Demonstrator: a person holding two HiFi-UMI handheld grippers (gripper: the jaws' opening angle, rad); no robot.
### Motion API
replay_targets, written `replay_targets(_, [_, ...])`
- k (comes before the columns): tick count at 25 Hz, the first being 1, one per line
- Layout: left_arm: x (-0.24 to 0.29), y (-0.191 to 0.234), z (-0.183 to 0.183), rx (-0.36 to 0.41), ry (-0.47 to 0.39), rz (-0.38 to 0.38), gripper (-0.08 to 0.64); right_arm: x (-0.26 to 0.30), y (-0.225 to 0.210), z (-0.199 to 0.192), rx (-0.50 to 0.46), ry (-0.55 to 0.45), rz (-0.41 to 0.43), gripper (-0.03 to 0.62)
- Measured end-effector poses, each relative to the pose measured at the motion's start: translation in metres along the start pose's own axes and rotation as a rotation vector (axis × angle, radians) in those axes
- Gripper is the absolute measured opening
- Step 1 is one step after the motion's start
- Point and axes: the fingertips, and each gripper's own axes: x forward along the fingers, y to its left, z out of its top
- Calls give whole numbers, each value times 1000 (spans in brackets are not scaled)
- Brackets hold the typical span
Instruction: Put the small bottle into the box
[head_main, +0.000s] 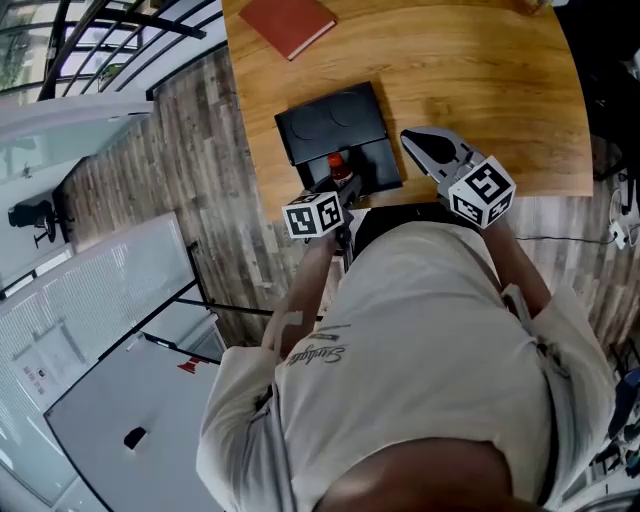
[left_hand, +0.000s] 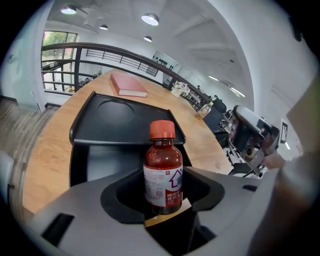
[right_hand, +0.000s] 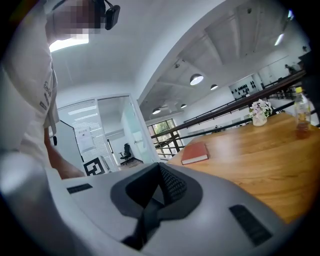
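The small brown bottle (left_hand: 163, 170) has a red cap and a white and red label. It stands upright between the jaws of my left gripper (left_hand: 163, 194), which is shut on it. In the head view the bottle (head_main: 337, 166) sits over the near left edge of the open black box (head_main: 372, 158); I cannot tell whether it touches the box. The box's lid (left_hand: 120, 112) lies flat behind its tray (left_hand: 107, 157). My right gripper (head_main: 418, 143) hovers just right of the box, and in its own view the right gripper (right_hand: 161, 186) is shut on nothing.
A red book (head_main: 288, 24) lies at the far side of the wooden table (head_main: 480, 90), seen also as the book (right_hand: 195, 152). A clear bottle (right_hand: 301, 112) and a flower vase (right_hand: 258, 112) stand far off. The box sits close to the table's near edge.
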Motion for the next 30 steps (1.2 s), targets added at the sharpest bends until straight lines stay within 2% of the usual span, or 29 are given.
replay_targets(3, [10,2,-1,3,26,49,229,-17,-17,-10,39,-12,-22,-6])
replay_targets(7, [20,2,-13,-3,80,76,229,-29,-26,-13,78,-32,-8,-6])
replay_targets(11, [29,3,-27,-16,129,93,229,-36,-37,-14,85,-41,4,-6])
replay_targets(15, [36,11,-33,-76,151,106,229,-37,-50,-12,83,-54,15,-6])
replay_targets(17, [37,15,-35,-79,179,114,229,-35,-53,-10,81,-66,25,-6])
replay_targets(19, [37,18,-39,-73,209,131,229,-35,-54,-9,88,-70,35,-6])
replay_targets(23, [42,22,-40,-114,241,160,229,-36,-58,-9,107,-79,52,-6])
replay_targets(30, [50,32,-42,-142,305,223,229,-34,-70,-8,114,-69,81,-6])
